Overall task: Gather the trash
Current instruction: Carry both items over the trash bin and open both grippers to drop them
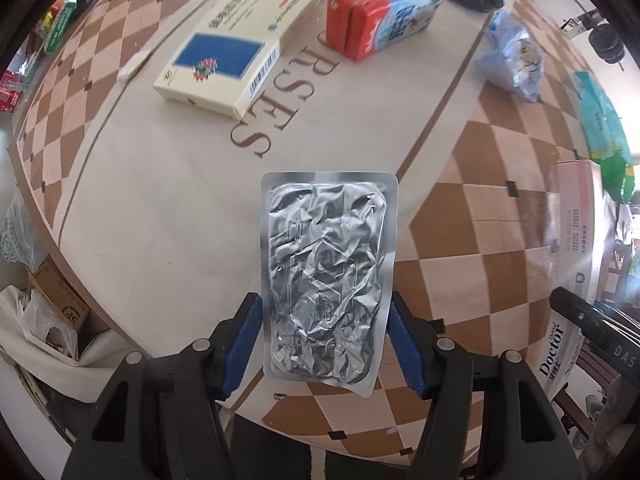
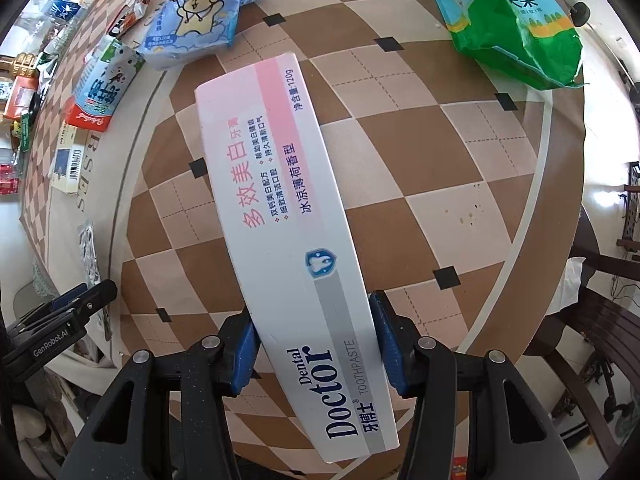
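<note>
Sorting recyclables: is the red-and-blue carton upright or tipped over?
Tipped over. The carton lies on its long side on the table, red end facing the camera.

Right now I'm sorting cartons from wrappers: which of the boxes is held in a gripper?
The long white-and-pink toothpaste box, clamped by the right gripper. The cream medicine box and red-and-blue carton lie on the table.

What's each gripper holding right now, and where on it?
The left gripper holds the crumpled foil blister pack by its long side edges, near the lower end. The right gripper clamps the toothpaste box across its width near the logo end.
</note>
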The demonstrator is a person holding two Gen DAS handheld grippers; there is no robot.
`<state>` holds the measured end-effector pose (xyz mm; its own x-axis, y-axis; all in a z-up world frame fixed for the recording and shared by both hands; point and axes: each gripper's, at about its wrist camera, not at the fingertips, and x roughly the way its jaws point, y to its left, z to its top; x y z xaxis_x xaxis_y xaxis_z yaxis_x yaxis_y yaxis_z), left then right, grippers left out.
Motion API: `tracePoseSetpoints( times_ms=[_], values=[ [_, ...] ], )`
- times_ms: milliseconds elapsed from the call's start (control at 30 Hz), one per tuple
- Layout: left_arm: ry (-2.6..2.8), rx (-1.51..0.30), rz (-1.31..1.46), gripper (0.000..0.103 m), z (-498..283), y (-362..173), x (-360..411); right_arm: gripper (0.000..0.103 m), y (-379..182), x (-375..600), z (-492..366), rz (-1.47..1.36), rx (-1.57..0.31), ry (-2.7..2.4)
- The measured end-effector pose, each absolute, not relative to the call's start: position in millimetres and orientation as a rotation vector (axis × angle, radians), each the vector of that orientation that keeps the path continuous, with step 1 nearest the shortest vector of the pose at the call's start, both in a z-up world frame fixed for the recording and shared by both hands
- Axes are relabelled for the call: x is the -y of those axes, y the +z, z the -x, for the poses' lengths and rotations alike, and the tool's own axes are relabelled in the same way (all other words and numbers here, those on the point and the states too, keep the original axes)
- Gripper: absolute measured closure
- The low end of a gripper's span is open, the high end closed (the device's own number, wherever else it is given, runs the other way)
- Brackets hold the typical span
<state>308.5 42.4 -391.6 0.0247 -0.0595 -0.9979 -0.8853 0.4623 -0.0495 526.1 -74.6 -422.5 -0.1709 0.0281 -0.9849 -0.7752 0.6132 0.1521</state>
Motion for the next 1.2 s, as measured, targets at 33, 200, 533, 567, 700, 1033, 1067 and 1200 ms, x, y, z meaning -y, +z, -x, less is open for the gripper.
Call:
tracePoseSetpoints(
  times_ms=[33, 200, 533, 567, 700, 1033, 1067, 1200],
  values=[
    [0.796, -1.4, 0.89, 0.043, -309.2, -385.5, -41.0, 0.049, -419.2, 75.5, -526.1, 0.631, -1.591, 0.809],
    [0.818, -1.344, 0.799, 0.043, -311.0, -349.1, -26.2, 0.049, -400.9, 82.2, -527.2, 0.597, -1.563, 0.838],
    [0.797, -1.209, 0.722, 0.043, -273.4, -287.4, 1.2, 0.05, -341.6, 92.6, -489.2, 0.521, -1.512, 0.911],
    [0.791, -1.197, 0.721, 0.043, -267.1, -285.1, -0.7, 0.05, -336.7, 94.8, -483.0, 0.513, -1.508, 0.917],
    [0.764, -1.15, 0.73, 0.043, -239.4, -273.7, -4.1, 0.05, -321.3, 101.6, -444.7, 0.48, -1.489, 0.942],
    [0.704, -1.084, 0.827, 0.043, -111.5, -284.7, 26.6, 0.05, -303.4, 139.6, -300.8, 0.483, -1.47, 0.999],
    [0.695, -1.088, 0.854, 0.043, -96.6, -293.4, 29.8, 0.05, -307.8, 145.8, -283.4, 0.488, -1.48, 1.006],
    [0.68, -1.13, 0.946, 0.043, -53.4, -335.3, 40.2, 0.05, -341.3, 171.4, -221.4, 0.542, -1.538, 1.017]
  ],
)
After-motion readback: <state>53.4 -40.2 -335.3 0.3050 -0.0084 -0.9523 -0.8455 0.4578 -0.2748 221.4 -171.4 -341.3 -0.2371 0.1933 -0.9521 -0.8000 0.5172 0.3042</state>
